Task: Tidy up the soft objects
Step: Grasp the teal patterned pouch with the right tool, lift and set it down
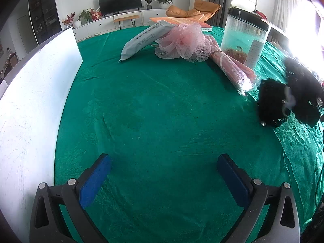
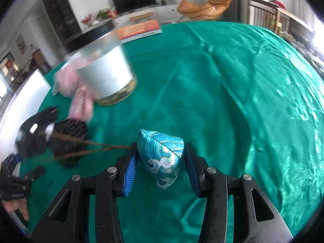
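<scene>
Green velvety cloth (image 1: 162,105) covers a big table in a living room, with a television (image 1: 119,1) on a low white cabinet along the far wall and an orange lounge chair (image 1: 194,10) by the curtains. Along the table's left edge a tall white board (image 1: 38,77) stands upright.

Low over bare cloth, the left gripper (image 1: 164,162) points toward the far clutter; its blue-padded fingers are spread wide with nothing between them. The right gripper (image 2: 161,158) is also low over the cloth, and its ribbed blue pads are closed against both sides of a turquoise brocade pouch (image 2: 162,158), pyramid-shaped with silver wave patterns. Brown cords (image 2: 85,149) run from the pouch's left side toward a black knitted item (image 2: 66,139) lying on the cloth to the left; the picture there is blurred.

A clear jar (image 1: 245,36) with a black lid stands upright at the far right, holding a shallow layer of reddish-brown bits at the bottom and bearing a white label. Just left of it lies a pink mesh bath puff (image 1: 186,42), touching a pink wrapped bundle (image 1: 232,68) that slants toward the black knitted item. A grey plastic pack (image 1: 145,38) leans beside the puff, and an orange-covered book (image 1: 182,22) lies flat behind them.
</scene>
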A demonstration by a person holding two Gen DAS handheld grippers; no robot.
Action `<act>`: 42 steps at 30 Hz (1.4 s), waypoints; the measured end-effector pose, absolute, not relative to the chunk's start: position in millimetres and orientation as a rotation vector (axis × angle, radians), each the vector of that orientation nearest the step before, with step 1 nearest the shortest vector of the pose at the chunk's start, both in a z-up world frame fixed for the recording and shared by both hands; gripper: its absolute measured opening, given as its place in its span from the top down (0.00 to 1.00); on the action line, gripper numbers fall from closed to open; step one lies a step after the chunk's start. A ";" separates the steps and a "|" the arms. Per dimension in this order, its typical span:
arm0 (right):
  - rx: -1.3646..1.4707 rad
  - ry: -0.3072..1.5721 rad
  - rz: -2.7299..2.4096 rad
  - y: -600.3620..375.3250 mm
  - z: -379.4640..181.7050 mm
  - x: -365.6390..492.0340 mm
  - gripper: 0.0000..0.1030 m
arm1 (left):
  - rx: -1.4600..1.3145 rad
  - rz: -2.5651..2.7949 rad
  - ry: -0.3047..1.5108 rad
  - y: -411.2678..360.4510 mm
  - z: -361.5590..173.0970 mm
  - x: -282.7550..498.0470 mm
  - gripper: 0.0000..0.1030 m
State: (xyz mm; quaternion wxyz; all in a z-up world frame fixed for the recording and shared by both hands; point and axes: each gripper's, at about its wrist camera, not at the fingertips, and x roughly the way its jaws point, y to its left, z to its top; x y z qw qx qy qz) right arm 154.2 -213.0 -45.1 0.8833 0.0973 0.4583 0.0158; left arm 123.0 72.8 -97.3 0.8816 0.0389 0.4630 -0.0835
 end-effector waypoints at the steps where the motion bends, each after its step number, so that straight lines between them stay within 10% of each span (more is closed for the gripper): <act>1: 0.215 0.956 -0.010 -223.6 -45.1 164.8 0.54 | 0.081 -0.174 0.964 72.7 -97.5 123.1 0.00; 16: 0.380 0.638 0.176 -247.1 95.2 168.8 0.54 | 0.080 -0.172 0.965 71.9 -97.6 124.6 0.00; 42: 0.684 0.467 0.366 -294.5 88.8 150.2 0.54 | 0.080 -0.173 0.965 71.8 -98.3 125.5 0.00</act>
